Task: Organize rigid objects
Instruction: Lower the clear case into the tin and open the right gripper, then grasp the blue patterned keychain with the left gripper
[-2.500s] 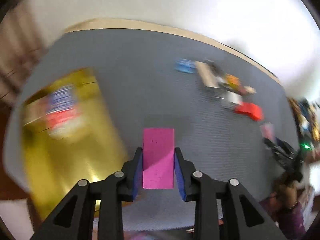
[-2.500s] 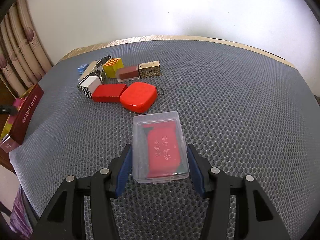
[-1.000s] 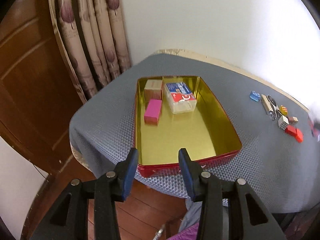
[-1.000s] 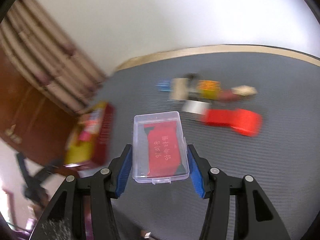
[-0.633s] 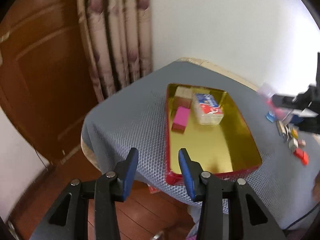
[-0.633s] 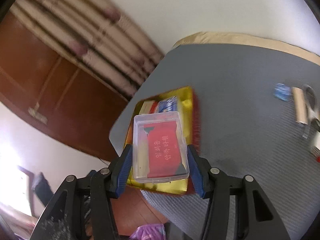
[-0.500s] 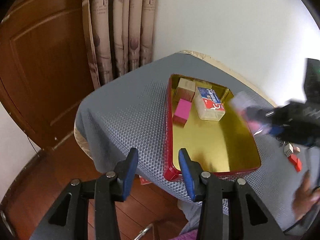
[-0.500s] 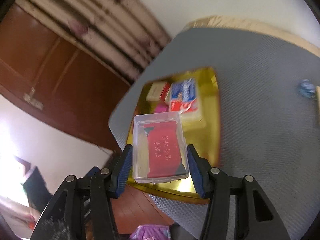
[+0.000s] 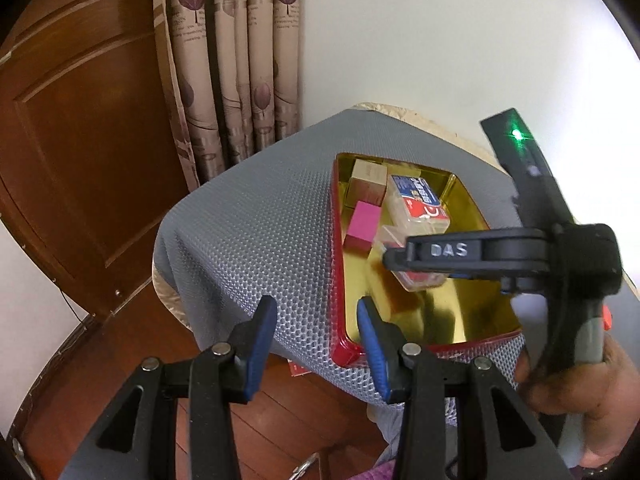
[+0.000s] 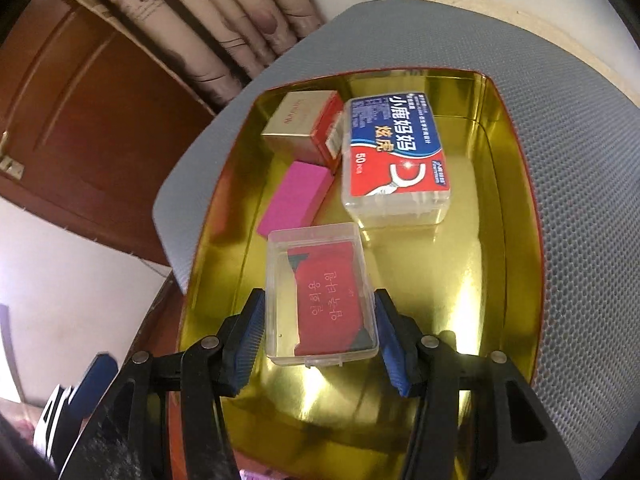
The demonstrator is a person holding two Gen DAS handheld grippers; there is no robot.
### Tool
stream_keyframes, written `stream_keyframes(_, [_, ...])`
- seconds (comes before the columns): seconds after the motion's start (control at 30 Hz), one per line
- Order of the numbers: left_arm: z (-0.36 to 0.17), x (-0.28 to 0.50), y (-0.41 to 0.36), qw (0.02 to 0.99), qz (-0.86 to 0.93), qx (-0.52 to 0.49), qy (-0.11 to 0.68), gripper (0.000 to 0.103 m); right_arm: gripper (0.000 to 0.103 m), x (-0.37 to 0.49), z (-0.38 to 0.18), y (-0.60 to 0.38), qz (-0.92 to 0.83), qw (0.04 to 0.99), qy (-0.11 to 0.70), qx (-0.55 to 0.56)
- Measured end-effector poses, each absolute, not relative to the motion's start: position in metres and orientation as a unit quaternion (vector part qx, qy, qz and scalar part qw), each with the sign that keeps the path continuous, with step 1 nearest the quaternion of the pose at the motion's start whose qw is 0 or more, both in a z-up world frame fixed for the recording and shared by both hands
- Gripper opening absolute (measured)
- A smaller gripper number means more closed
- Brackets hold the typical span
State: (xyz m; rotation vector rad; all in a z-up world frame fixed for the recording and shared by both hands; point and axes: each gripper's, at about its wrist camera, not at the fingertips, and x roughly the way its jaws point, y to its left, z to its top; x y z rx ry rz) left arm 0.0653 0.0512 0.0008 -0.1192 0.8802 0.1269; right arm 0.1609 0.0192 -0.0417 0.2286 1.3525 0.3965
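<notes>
With a gold box [image 10: 298, 120], pink block [image 10: 296, 198] and floss pack [image 10: 396, 156] already in the tin [image 10: 516, 184], the right gripper [image 10: 320, 340] holds a clear case [image 10: 320, 292] above its floor, left gripper [image 9: 316, 328] apart, empty, outside it

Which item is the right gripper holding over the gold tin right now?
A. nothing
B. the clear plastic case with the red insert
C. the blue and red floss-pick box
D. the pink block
B: in the right wrist view the right gripper has its fingers pressed on the clear plastic case above the gold tin, while the pink block and the floss-pick box already lie inside.
</notes>
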Motion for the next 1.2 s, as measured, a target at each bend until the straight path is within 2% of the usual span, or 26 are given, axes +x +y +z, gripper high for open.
stream_keyframes(0.17, [0.0, 0.065, 0.051, 0.901, 0.066, -0.054, 0.426, 0.042, 0.055, 0.162, -0.042, 0.026, 0.173, 0.767, 0.61, 0.1])
stream_keyframes(0.2, [0.0, 0.065, 0.051, 0.9, 0.066, -0.054, 0.427, 0.042, 0.059, 0.163, -0.042, 0.029, 0.171, 0.771, 0.606, 0.099])
stream_keyframes(0.27, [-0.001, 0.065, 0.051, 0.899, 0.068, -0.052, 0.429, 0.042, 0.076, 0.161, -0.035, 0.025, 0.177, 0.775, 0.596, 0.11])
stream_keyframes(0.47, [-0.003, 0.063, 0.047, 0.897, 0.07, -0.042, 0.434, 0.042, 0.078, 0.126, 0.005, -0.018, 0.189, 0.823, 0.519, 0.137])
stream_keyframes(0.57, [-0.002, 0.062, 0.042, 0.898, 0.069, -0.032, 0.434, 0.042, 0.087, 0.086, 0.012, -0.071, 0.138, 0.857, 0.482, 0.117])
stream_keyframes(0.67, [0.0, 0.058, 0.037, 0.9, 0.067, -0.022, 0.43, 0.042, 0.088, 0.042, 0.007, -0.133, 0.048, 0.885, 0.458, 0.068])
stream_keyframes(0.77, [0.001, 0.056, 0.028, 0.902, 0.062, -0.008, 0.427, 0.042, 0.09, 0.006, -0.009, -0.207, -0.059, 0.881, 0.47, 0.017])
stream_keyframes(0.97, [-0.001, 0.05, -0.015, 0.903, 0.016, 0.052, 0.427, 0.042, 0.09, -0.049, -0.025, -0.348, -0.206, 0.852, 0.481, 0.033])
stream_keyframes(1.2, [0.005, 0.056, -0.091, 0.877, -0.117, 0.088, 0.457, 0.042, 0.091, -0.061, -0.042, -0.419, -0.248, 0.839, 0.483, 0.042])
